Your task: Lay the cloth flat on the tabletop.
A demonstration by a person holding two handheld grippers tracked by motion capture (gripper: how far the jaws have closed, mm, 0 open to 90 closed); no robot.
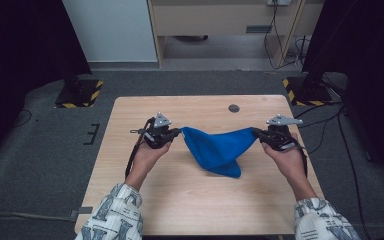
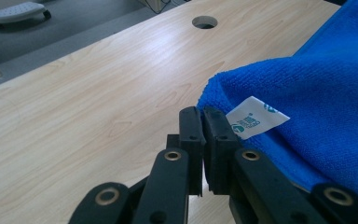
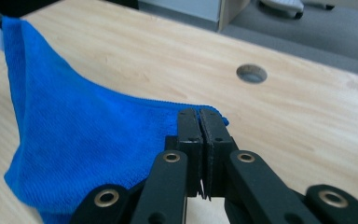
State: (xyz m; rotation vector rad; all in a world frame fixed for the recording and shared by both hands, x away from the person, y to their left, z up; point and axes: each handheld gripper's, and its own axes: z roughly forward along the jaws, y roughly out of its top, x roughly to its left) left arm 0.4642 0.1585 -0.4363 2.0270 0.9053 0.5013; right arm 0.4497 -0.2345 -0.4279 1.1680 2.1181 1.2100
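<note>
Sleeves with a letter print come in at the bottom of the high view, and each hand holds a tool; left tool [image 1: 176, 133] is clamped on one corner of the blue cloth [image 1: 215, 150], right tool [image 1: 256, 133] is clamped on the opposite corner; the cloth hangs between them over the middle of the table [image 1: 145, 200], top edge fairly taut, the belly sagging down to a point that looks to rest on the wood.

Looks like a spread or a fold is in hand; to do it well I'd say keep both pinches firm and level, pull apart evenly so the top edge goes straight, then lower it so the low point lands first and the rest lays flat without bunching; yank one side harder and a corner could slip out, since the bites look shallow.

Left gripper view gives you something the overhead doesn't: a white tag [image 2: 256, 117] sewn at that corner, right by the closed jaws, plus the terry texture; right gripper view shows the hem caught right at the jaw tips; both show the round hole [image 3: 251, 73] in the table up close; only from above can you judge the sag and how even the hands are.
</note>
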